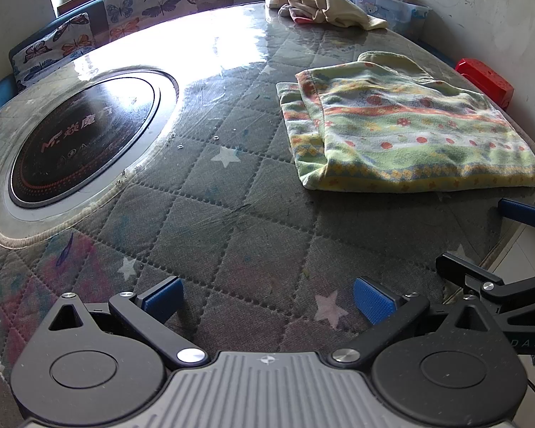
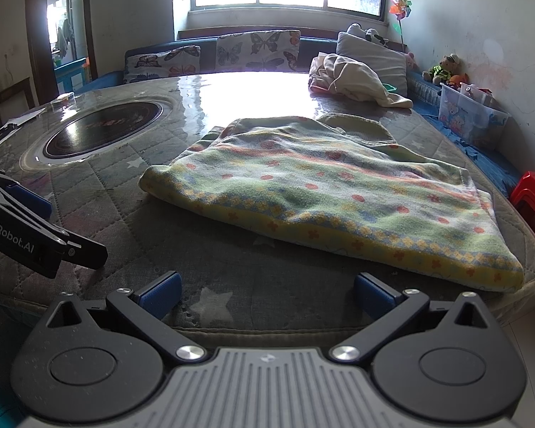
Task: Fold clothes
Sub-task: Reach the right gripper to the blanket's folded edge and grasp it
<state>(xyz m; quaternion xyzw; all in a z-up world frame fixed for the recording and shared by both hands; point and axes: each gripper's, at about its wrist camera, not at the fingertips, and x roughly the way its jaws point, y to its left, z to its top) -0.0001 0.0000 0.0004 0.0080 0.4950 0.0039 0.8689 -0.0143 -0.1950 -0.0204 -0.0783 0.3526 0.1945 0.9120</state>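
Black tongs, blue ribbed pads, silver screws, grey ridged housing, "GenRobot.AI" lettering.

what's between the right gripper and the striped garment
Only bare quilted table cover, with a pale star print; nothing else lies between the right gripper and the striped garment. The right wrist view shows it.

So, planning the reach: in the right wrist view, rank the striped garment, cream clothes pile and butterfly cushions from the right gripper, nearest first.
1. Striped garment, just ahead of the right gripper, slightly right.
2. Cream clothes pile, far table edge, right.
3. Butterfly cushions, on the bench under the window.
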